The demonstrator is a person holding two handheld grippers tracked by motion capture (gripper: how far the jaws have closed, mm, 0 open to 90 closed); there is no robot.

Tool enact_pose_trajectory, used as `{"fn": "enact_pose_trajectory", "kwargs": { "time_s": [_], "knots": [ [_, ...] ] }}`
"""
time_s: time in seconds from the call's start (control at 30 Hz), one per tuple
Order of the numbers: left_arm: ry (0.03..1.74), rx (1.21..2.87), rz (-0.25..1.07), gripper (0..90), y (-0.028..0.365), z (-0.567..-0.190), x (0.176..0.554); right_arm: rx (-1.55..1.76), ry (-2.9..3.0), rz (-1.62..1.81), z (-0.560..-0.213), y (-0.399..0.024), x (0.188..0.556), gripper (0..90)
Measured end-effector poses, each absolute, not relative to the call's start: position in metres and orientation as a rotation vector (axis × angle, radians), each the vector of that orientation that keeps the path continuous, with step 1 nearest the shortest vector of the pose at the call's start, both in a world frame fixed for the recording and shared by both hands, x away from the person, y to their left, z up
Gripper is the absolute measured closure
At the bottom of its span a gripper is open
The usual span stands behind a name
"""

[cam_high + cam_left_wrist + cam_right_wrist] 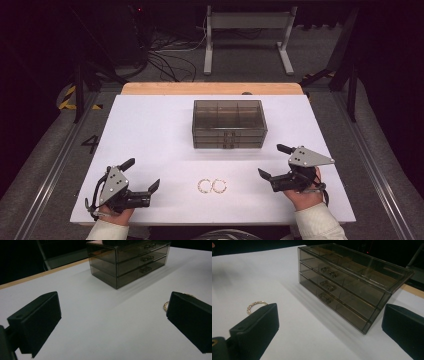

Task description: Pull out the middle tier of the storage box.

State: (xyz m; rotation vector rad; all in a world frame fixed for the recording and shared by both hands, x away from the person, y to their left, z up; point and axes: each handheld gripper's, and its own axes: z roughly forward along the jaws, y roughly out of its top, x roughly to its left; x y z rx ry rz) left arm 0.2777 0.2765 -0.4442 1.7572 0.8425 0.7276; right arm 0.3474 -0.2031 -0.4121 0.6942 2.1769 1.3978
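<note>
High view shows two bracelets (212, 186); right gripper view one (256, 306)

Materials and finishes, tabletop setup

I am holding my left gripper (141, 174) and right gripper (276, 161), both showing matt black plastic jaws, smooth-faced, each topped by a grey plate (309, 157) looking like dull metal. The table top (150, 125) is reading as a smooth, matt white sheet, with a strip of bare light wood (210, 88) showing along its far edge. The drawer box (352, 287) is appearing as smoke-tinted clear plastic, glossy and catching reflections, with small clear handles. The two rings (212, 186) are glinting gold, metallic and beaded in texture. My sleeve (320, 222) is looking like soft cream cloth.
</note>
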Motion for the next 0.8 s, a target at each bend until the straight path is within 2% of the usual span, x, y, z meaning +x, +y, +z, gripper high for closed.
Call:
{"fn": "enact_pose_trajectory", "kwargs": {
  "time_s": [0.8],
  "knots": [
    [0.833, 1.766, 0.721, 0.5, 0.274, -0.444, 0.28, 0.537, 2.245, 1.426, -0.392, -0.156, 0.362, 1.5]
  ]
}}
